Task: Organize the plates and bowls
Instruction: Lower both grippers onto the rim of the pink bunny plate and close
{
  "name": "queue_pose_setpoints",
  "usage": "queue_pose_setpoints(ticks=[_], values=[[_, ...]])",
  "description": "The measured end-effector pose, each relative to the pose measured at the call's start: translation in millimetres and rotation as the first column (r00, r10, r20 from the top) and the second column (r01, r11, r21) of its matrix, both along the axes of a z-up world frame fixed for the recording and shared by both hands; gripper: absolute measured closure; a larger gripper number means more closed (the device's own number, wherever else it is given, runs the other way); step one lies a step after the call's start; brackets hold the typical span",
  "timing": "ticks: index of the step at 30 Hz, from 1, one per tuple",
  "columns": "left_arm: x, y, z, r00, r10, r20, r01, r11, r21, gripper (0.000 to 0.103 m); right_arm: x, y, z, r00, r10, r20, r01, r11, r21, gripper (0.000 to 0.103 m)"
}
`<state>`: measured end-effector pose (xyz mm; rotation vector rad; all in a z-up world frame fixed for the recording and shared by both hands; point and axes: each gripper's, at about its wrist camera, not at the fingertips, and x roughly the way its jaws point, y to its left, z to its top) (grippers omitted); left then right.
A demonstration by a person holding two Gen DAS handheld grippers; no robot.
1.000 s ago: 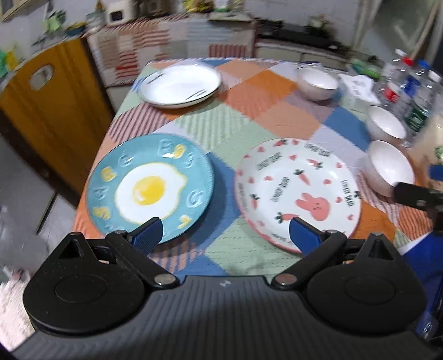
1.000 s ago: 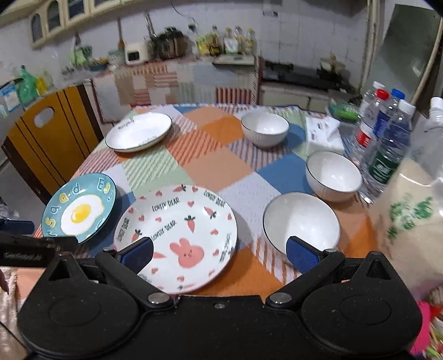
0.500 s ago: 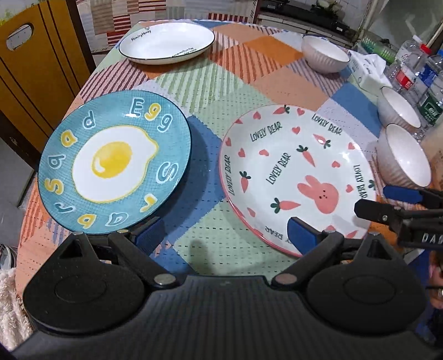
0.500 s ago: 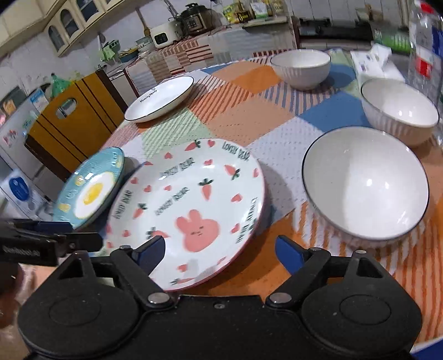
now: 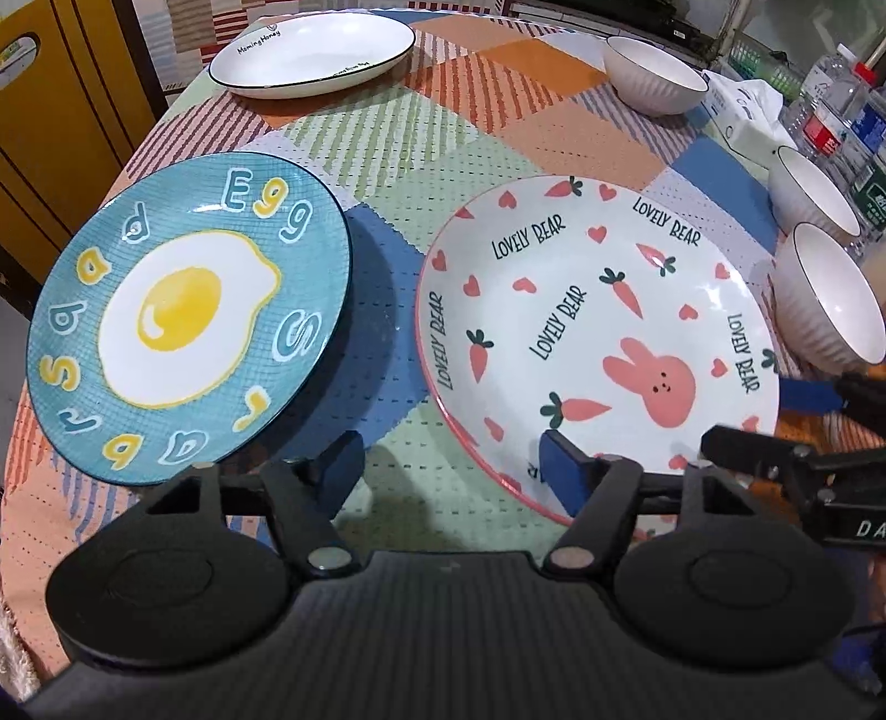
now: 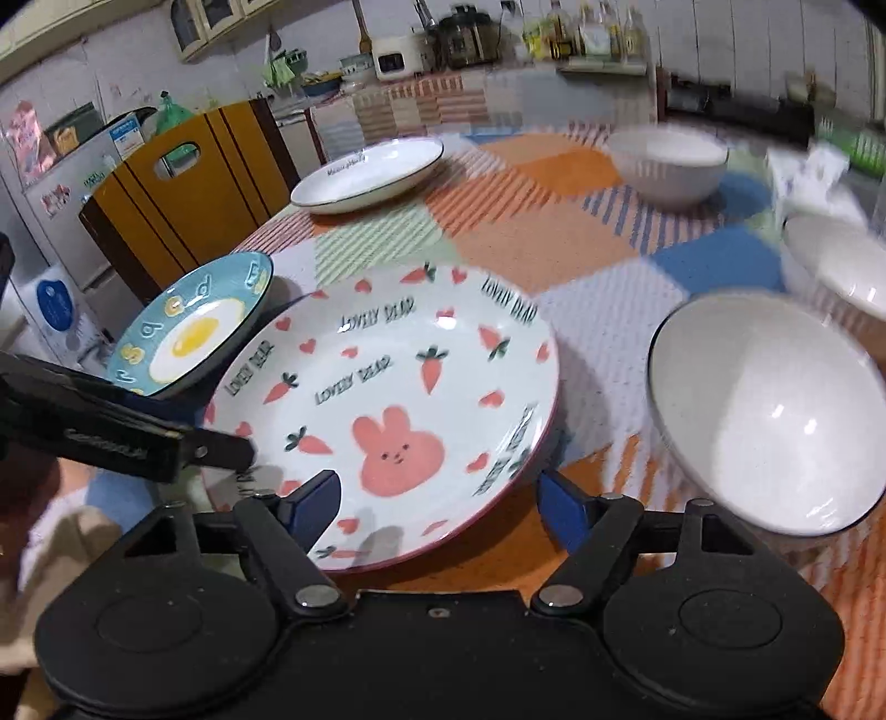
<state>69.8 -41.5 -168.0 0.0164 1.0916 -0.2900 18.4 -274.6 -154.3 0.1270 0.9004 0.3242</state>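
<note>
- While both tools hang low over the near edge of the patchwork tablecloth (image 5: 498,138), the left gripper (image 5: 451,462) has its fingers spread wide with nothing between them, sitting over the gap between two plates.
- The right gripper (image 6: 440,498) is spread wide too, straddling the near rim of the bunny plate (image 6: 387,399), no grip on it.
- The blue egg plate (image 5: 188,327) lies at near left, just beside the bunny plate.
- A plain white plate (image 5: 313,47) rests at far left.
- Three white bowls run down the right side: near bowl (image 6: 769,410), middle bowl (image 5: 814,191), far bowl (image 5: 653,75).
- Water bottles (image 5: 836,111) crowd the far right.
</note>
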Motion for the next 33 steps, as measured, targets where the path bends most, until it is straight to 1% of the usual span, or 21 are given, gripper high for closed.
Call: queue_pose_setpoints(ticks=[2, 3, 4, 5, 6, 7, 8, 9, 10, 12, 15, 19, 23, 26, 29, 33], values=[[2.2, -0.5, -1.4, 1.0, -0.005, 0.001, 0.005, 1.0, -0.016, 0.048, 1.4, -0.8, -4.7, 0.999, -0.021, -0.031, 0.022, 0.999, 0.037, 0.031], [3.9, -0.7, -2.9, 1.0, -0.005, -0.002, 0.005, 1.0, -0.029, 0.049, 0.8, -0.7, -7.0, 0.999, -0.032, -0.04, 0.034, 0.998, 0.051, 0.036], [5.4, -0.1, -4.1, 1.0, -0.001, -0.007, 0.001, 0.999, -0.047, 0.054, -0.5, 0.2, -9.4, 0.998, -0.04, -0.04, 0.042, 0.997, 0.061, 0.046], [5.9, 0.1, -4.7, 1.0, 0.003, 0.0, -0.003, 0.998, -0.061, 0.059, -2.1, 1.5, -10.4, 0.998, -0.051, -0.028, 0.053, 0.997, 0.064, 0.049], [5.7, -1.6, -5.1, 1.0, -0.003, 0.012, 0.003, 0.998, -0.061, 0.064, -2.8, 3.0, -11.6, 0.998, -0.064, -0.019, 0.065, 0.996, 0.067, 0.05], [5.2, -3.0, -5.2, 1.0, -0.015, 0.018, 0.016, 0.997, -0.078, 0.072, -3.8, 3.9, -12.6, 0.997, -0.08, -0.011, 0.081, 0.994, 0.07, 0.054], [4.2, -4.5, -4.9, 1.0, -0.009, 0.02, 0.011, 0.997, -0.076, 0.072, -5.0, 3.9, -13.0, 0.996, -0.094, 0.0, 0.094, 0.993, 0.066, 0.059], [3.5, -6.5, -4.6, 1.0, -0.011, 0.024, 0.013, 0.998, -0.068, 0.072, -6.4, 3.6, -14.1, 0.994, -0.11, 0.012, 0.109, 0.992, 0.056, 0.069], [2.5, -8.6, -3.9, 0.999, -0.021, 0.029, 0.022, 0.998, -0.055, 0.072, -7.3, 1.1, -15.1, 0.992, -0.124, 0.023, 0.123, 0.991, 0.054, 0.073], [3.0, -9.9, -3.2, 0.999, -0.019, 0.026, 0.02, 0.999, -0.049, 0.072, -8.0, -7.4, -16.8, 0.991, -0.131, 0.024, 0.128, 0.988, 0.088, 0.075], [2.8, -11.4, 0.2, 0.999, -0.031, 0.023, 0.032, 0.999, -0.027, 0.072, -8.4, -4.7, -15.7, 0.994, -0.103, 0.044, 0.101, 0.993, 0.056, 0.075], [1.4, -8.5, 5.5, 0.998, -0.06, 0.024, 0.061, 0.998, -0.019, 0.072, -10.1, -3.4, -13.7, 0.994, -0.095, 0.06, 0.092, 0.995, 0.047, 0.075], [0.0, -7.0, 18.6, 0.995, -0.072, 0.071, 0.071, 0.997, 0.009, 0.071, -7.8, 0.9, -8.7, 0.993, -0.079, 0.087, 0.076, 0.996, 0.037, 0.075], [2.5, -8.0, 29.2, 0.991, -0.084, 0.107, 0.082, 0.996, 0.021, 0.071, -3.0, -0.1, -4.3, 0.991, -0.084, 0.102, 0.077, 0.995, 0.069, 0.075], [10.0, -8.3, 36.7, 0.989, -0.087, 0.123, 0.084, 0.996, 0.027, 0.071, 4.0, -1.2, -0.8, 0.987, -0.088, 0.134, 0.079, 0.994, 0.074, 0.074], [26.8, -6.8, 44.7, 0.987, -0.085, 0.135, 0.083, 0.996, 0.019, 0.071, 18.8, -0.3, 6.0, 0.985, -0.079, 0.151, 0.069, 0.995, 0.069, 0.074]])
